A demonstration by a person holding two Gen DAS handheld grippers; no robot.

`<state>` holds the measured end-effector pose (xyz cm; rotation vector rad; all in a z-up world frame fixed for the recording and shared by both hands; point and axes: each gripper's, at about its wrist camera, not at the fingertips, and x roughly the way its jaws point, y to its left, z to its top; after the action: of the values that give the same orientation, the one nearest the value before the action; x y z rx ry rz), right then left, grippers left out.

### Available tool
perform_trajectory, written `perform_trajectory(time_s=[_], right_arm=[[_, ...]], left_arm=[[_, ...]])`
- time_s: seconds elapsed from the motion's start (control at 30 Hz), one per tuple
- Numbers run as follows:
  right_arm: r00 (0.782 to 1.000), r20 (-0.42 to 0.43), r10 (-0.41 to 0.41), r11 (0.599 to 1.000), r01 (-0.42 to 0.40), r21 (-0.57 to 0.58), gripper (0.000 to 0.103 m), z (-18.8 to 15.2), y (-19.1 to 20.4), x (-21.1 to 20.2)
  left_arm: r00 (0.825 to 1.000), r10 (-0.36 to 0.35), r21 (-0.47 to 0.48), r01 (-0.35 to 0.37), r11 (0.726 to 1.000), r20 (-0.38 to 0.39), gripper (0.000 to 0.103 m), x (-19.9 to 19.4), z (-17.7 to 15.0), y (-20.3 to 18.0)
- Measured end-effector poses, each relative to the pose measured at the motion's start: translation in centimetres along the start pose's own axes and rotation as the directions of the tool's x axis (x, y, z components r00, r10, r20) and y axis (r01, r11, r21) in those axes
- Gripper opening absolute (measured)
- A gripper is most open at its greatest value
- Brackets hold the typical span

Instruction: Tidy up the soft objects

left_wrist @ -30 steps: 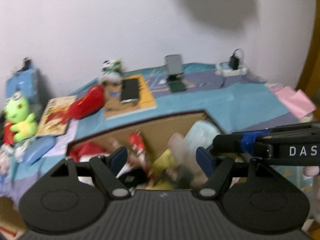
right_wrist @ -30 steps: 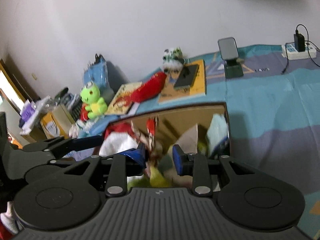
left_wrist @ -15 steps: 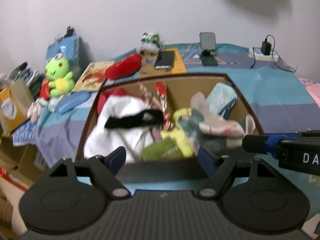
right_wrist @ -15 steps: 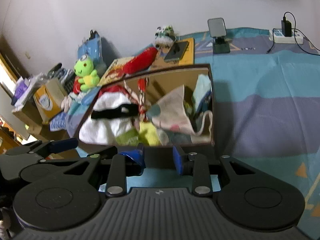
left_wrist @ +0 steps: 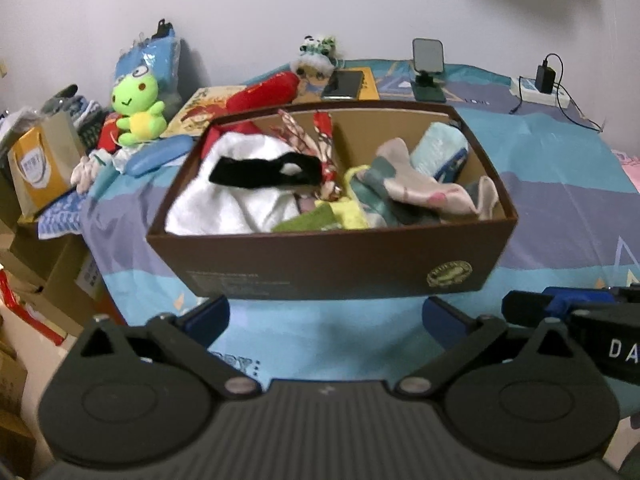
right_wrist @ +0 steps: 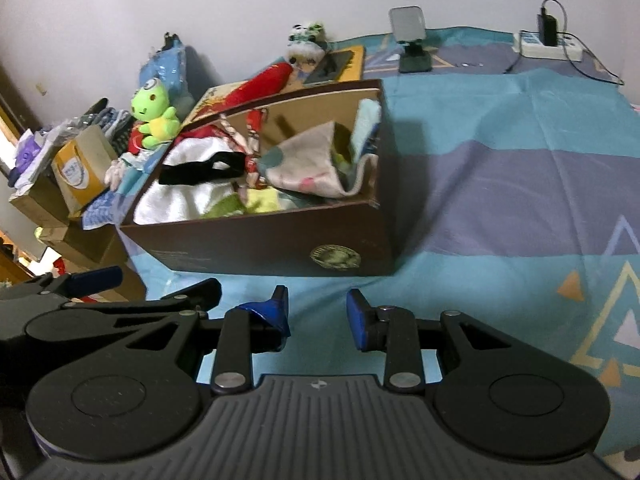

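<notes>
A brown cardboard box [left_wrist: 340,264] stands on the bed, filled with soft things. Inside lie a white cloth [left_wrist: 240,200] with a black band [left_wrist: 260,170] across it, a pale pink and grey cloth [left_wrist: 420,194], a light blue towel [left_wrist: 440,148] and yellow-green cloths [left_wrist: 320,220]. My left gripper [left_wrist: 326,314] hovers just in front of the box, its jaws opening wide with nothing between them. My right gripper [right_wrist: 317,306] is also in front of the box [right_wrist: 260,248], open by a narrow gap and empty.
A green frog plush [left_wrist: 136,108], a red plush [left_wrist: 264,90] and a small panda plush [left_wrist: 316,54] lie behind the box. Books, a phone on a stand [left_wrist: 428,64] and a power strip [left_wrist: 540,88] line the wall. A paper bag [left_wrist: 40,164] and cartons crowd the left.
Both grippers have drawn back from above the box to a spot in front of it. The left jaws have spread wider. The pale cloth now rests in the box.
</notes>
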<state>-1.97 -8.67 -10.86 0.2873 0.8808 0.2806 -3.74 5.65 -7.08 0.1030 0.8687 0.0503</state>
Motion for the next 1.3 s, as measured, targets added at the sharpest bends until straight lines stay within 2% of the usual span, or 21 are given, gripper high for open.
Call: perform_trajectory(time_s=[0.27, 0.47, 0.77, 0.93, 1.07, 1.3], right_arm=[[0.997, -0.026, -0.076, 0.995, 0.077, 0.064, 0.015, -1.1, -3.7, -0.1], [0.983, -0.058, -0.174, 0.978, 0.180, 0.106, 0.015, -2.4, -7.1, -0.3], [0.950, -0.083, -0.302, 0.930, 0.313, 0.192, 0.015, -4.0, -11.6, -2.0], [0.934, -0.075, -0.349, 0.906, 0.357, 0.229, 0.016, -4.6, -13.1, -3.3], [0.927, -0.063, -0.370, 0.898, 0.374, 0.233, 0.016, -4.3, -13.4, -3.5], [0.923, -0.070, -0.379, 0.898, 0.385, 0.212, 0.016, -3.3, -12.6, -2.4]], left_arm=[[1.000, -0.003, 0.062, 0.004, 0.998, -0.014, 0.102, 0.9, -0.5, -3.2], [0.997, -0.058, 0.142, 0.065, 0.988, -0.053, 0.102, 1.9, -1.4, -6.9], [0.977, -0.168, 0.267, 0.198, 0.943, -0.130, 0.102, 3.2, -2.4, -13.5], [0.967, -0.215, 0.317, 0.249, 0.915, -0.137, 0.102, 3.2, -2.3, -16.0], [0.964, -0.233, 0.337, 0.262, 0.904, -0.126, 0.102, 3.0, -2.1, -17.2], [0.968, -0.214, 0.318, 0.246, 0.916, -0.132, 0.101, 3.7, -1.6, -16.2]])
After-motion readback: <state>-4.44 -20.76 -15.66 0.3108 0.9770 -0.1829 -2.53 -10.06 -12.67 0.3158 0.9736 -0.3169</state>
